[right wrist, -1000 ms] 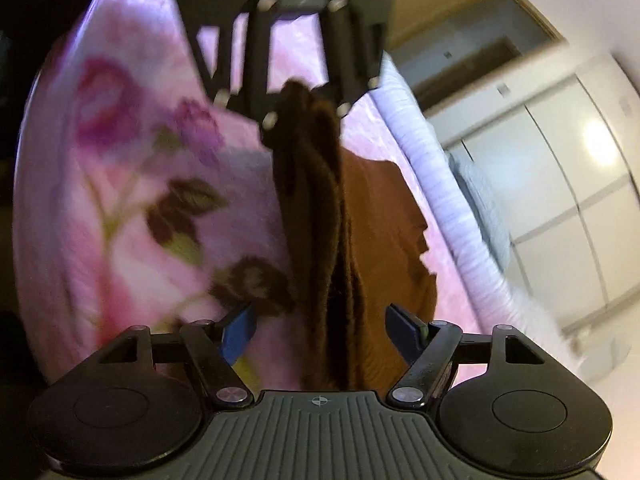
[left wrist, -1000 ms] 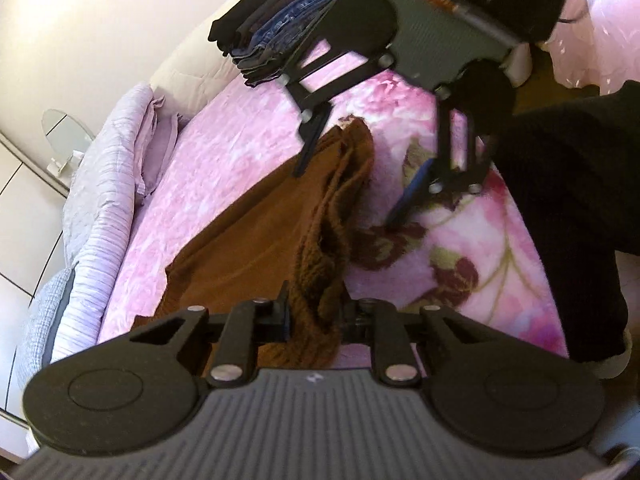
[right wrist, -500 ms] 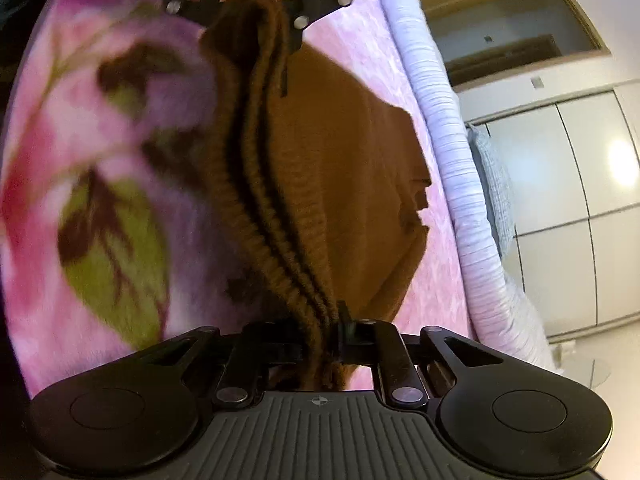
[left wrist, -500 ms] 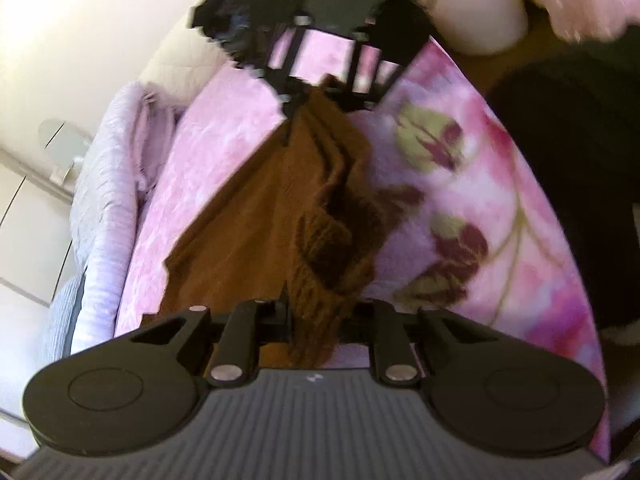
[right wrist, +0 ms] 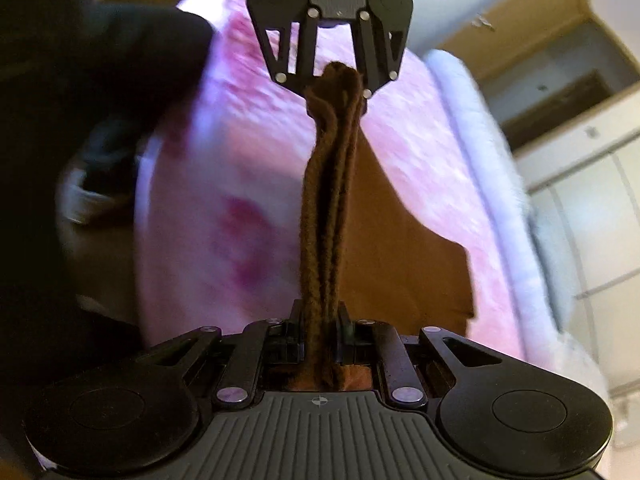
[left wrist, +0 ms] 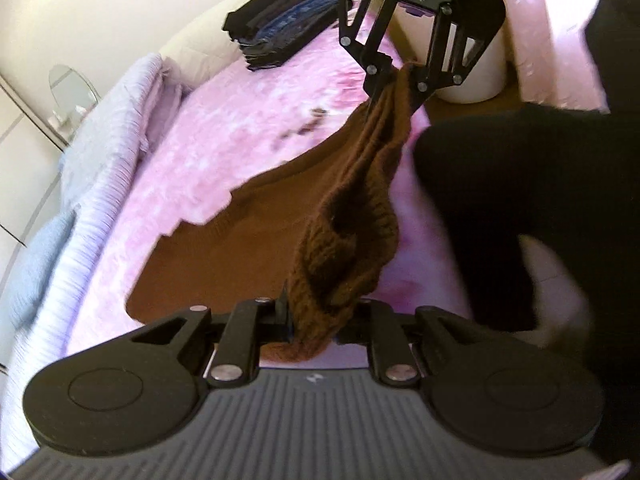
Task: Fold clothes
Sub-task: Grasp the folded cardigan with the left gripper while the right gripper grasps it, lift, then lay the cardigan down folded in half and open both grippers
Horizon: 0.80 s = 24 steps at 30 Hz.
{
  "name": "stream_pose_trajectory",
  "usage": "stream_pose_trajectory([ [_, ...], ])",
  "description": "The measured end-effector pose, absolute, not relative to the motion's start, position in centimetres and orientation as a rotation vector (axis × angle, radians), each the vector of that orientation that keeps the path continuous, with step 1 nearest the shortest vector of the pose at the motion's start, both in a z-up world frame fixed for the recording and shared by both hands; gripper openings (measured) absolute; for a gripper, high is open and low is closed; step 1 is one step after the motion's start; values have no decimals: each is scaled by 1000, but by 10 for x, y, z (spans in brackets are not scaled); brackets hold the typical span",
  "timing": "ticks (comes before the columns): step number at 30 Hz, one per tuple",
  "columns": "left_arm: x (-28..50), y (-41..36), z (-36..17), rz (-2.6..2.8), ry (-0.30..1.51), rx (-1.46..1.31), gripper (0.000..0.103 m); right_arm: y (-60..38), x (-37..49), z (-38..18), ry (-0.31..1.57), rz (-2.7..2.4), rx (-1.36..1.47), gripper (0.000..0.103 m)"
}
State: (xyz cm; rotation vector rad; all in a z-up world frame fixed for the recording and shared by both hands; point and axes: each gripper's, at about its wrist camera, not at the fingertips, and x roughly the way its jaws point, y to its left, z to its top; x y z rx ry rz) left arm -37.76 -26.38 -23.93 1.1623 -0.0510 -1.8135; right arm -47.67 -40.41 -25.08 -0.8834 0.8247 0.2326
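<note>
A brown knit sweater lies partly on the pink floral blanket of a bed. One bunched, ribbed edge of it is raised off the bed and stretched between my two grippers. In the left wrist view my left gripper is shut on the near end of that edge, and my right gripper pinches the far end. In the right wrist view my right gripper is shut on the knit, with the left gripper facing it. The sweater's body hangs down to the blanket.
A pile of folded dark clothes and jeans sits at the far corner of the bed. Lilac bedding runs along the wall side. A white round bin stands beside the bed. A person's dark clothing fills the open side. Wardrobe doors stand beyond.
My right gripper has shut on the sweater's edge, which it only straddled before. Both grippers have lifted that edge off the blanket and pulled it taut between them.
</note>
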Motion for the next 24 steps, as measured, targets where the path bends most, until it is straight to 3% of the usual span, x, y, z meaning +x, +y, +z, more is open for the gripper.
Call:
stream_pose_trajectory([
  [4, -382, -236, -233, -1838, -1, 1115, 13, -369, -489, -234, 846, 265, -885, 12],
  [9, -354, -253, -187, -1847, 25, 956, 13, -363, -506, -197, 806, 186, -936, 12],
  [16, -280, -350, -139, -1816, 147, 783, 14, -468, -456, -157, 745, 79, -976, 12],
  [24, -169, -483, -183, -1735, 495, 599, 14, -614, -335, -180, 825, 112, -803, 12],
])
